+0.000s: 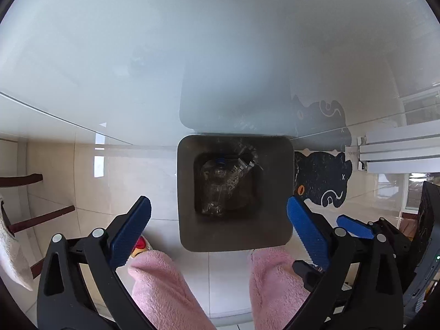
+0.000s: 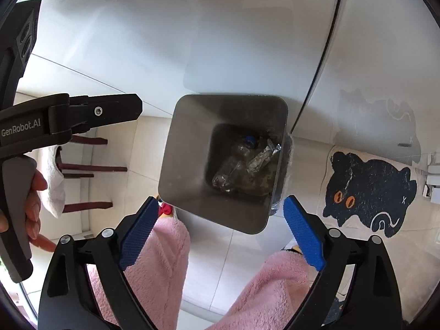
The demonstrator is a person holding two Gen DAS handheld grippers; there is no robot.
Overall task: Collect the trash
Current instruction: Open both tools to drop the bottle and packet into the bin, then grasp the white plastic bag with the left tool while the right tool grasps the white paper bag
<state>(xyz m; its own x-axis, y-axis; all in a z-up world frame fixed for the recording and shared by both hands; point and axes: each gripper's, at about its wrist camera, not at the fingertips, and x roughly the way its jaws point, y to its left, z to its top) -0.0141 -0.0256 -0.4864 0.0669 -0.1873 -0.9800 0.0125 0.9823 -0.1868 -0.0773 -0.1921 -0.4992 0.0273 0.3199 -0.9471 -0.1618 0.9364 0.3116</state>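
The bin point(image 1: 235, 192) stands on the floor point(image 1: 154, 176), hard against the wall point(image 1: 192, 41) at its far side. In it lie a bottle point(image 2: 233, 162) and, just right of it, a crumpled wrapper point(image 2: 262, 158). A cat-shaped mat point(image 2: 368, 189) lies on the floor right of the bin. Chair legs point(image 2: 90, 167) and a hanging cloth point(image 2: 56, 181) stand well left. The person's 2 legs point(image 1: 165, 288) are near, below the bin.

only text: "genrobot.ai" on left gripper point(image 2: 132, 107) body, seen fr right cam.
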